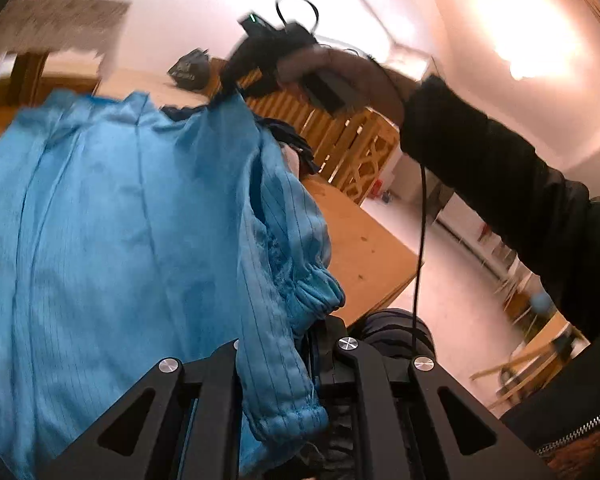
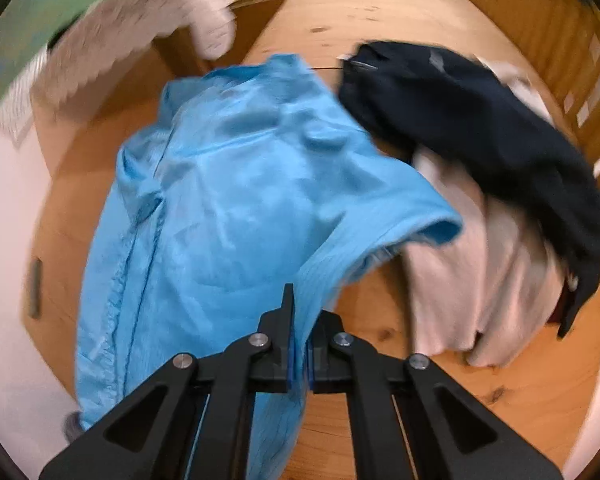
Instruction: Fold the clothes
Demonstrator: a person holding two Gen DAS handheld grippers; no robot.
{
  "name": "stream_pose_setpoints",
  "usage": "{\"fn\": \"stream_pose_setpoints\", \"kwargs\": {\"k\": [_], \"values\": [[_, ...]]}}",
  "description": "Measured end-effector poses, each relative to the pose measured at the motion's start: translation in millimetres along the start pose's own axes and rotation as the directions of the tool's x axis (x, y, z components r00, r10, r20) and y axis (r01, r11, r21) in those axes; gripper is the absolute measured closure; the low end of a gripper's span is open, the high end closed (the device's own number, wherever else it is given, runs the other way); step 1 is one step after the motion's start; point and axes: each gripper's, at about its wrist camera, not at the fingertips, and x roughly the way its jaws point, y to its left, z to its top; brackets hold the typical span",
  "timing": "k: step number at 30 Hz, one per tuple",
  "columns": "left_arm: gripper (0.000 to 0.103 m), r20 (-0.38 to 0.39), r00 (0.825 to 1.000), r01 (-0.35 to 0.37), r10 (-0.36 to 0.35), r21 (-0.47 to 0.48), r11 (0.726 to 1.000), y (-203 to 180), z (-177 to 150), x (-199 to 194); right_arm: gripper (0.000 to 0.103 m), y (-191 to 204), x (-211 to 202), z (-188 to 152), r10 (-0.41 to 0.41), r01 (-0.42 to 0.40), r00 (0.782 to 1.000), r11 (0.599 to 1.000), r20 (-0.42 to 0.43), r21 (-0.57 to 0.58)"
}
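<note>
Both grippers have a bite of the same blue garment (image 2: 228, 200), which hangs between them over the wooden table (image 2: 380, 8). The left gripper (image 1: 284, 364) has its jaws drawn in on a bunched, elastic-cuffed sleeve, the cloth spilling out toward nine o'clock in its own view. The right gripper (image 2: 300, 344) has its jaws closed tight on a fold of the same blue cloth, which spreads up toward twelve o'clock. Only the right wrist view shows the heap beside it: a dark navy garment (image 2: 480, 132) at two o'clock lying over a pale pink one (image 2: 472, 272), both on the table just beside the blue. Only the left wrist view shows the person's right hand (image 1: 340, 76) in a black sleeve (image 1: 500, 184) gripping the other tool at one o'clock, a cable (image 1: 422, 216) hanging from it, and slatted wooden furniture (image 1: 340, 136) behind.
</note>
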Motion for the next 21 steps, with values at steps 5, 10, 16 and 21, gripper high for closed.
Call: {"fn": "stream_pose_setpoints", "kwargs": {"k": [5,10,16,21], "values": [[0.093,0.049,0.998,-0.025,0.029,-0.078,0.997,28,-18,-22,0.099,98,46,15,-0.036,0.025,0.997,0.987,-0.068,-0.158],[0.093,0.082,0.993,-0.077,0.089,-0.136,0.988,54,-26,-41,0.099,179,96,23,-0.063,0.03,0.992,0.96,-0.11,-0.279],[0.093,0.076,0.99,-0.105,0.122,-0.197,0.975,78,-28,-44,0.099,205,147,26,-0.181,0.136,0.978,0.933,-0.109,-0.333],[0.093,0.062,0.991,-0.108,0.122,-0.189,0.976,78,-27,-37,0.092,191,137,29,-0.13,0.087,0.984,0.949,-0.125,-0.302]]}}
